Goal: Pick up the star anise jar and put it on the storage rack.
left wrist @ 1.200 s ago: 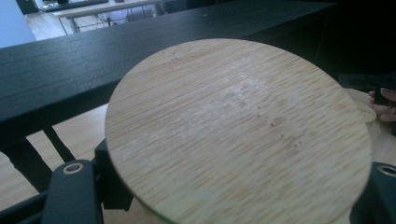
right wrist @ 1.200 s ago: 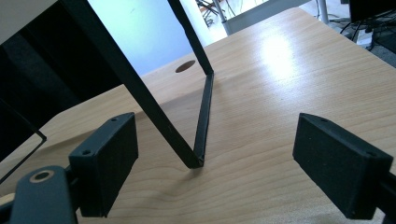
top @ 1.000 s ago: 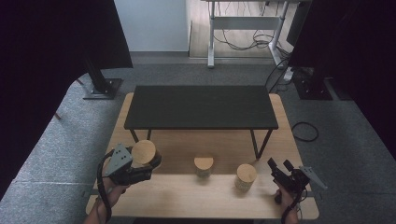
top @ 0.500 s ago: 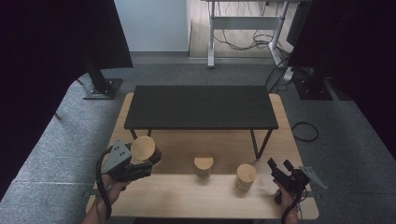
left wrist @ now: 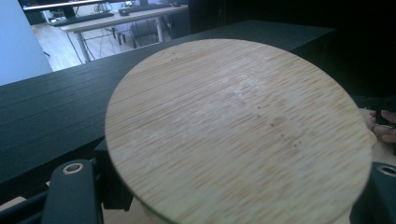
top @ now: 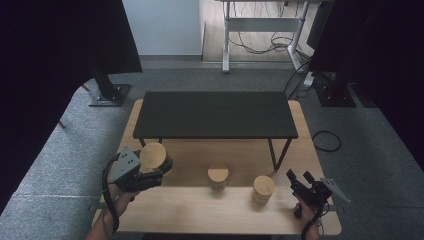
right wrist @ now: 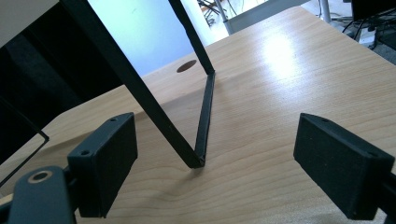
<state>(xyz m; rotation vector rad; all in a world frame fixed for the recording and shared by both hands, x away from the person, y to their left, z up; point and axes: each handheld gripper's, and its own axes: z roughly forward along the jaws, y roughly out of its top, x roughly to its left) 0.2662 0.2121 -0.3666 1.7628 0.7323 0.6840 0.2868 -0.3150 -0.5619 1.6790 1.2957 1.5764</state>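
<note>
A: Since a second ago, left gripper (top: 150, 172) had carried the wooden cylinder (top: 152, 156) slightly nearer the black riser shelf (top: 215, 115), jaws clamped on it.

B: Right gripper (top: 298, 181)?

A: Empty, jaws wide and lately opening (parked by the shelf's right leg (right wrist: 205, 116)).

B: Progress?

A: One cylinder lifted; two others (top: 218, 177) (top: 263, 189) sat untouched in front of the shelf. Most work remained, I judged.
</note>
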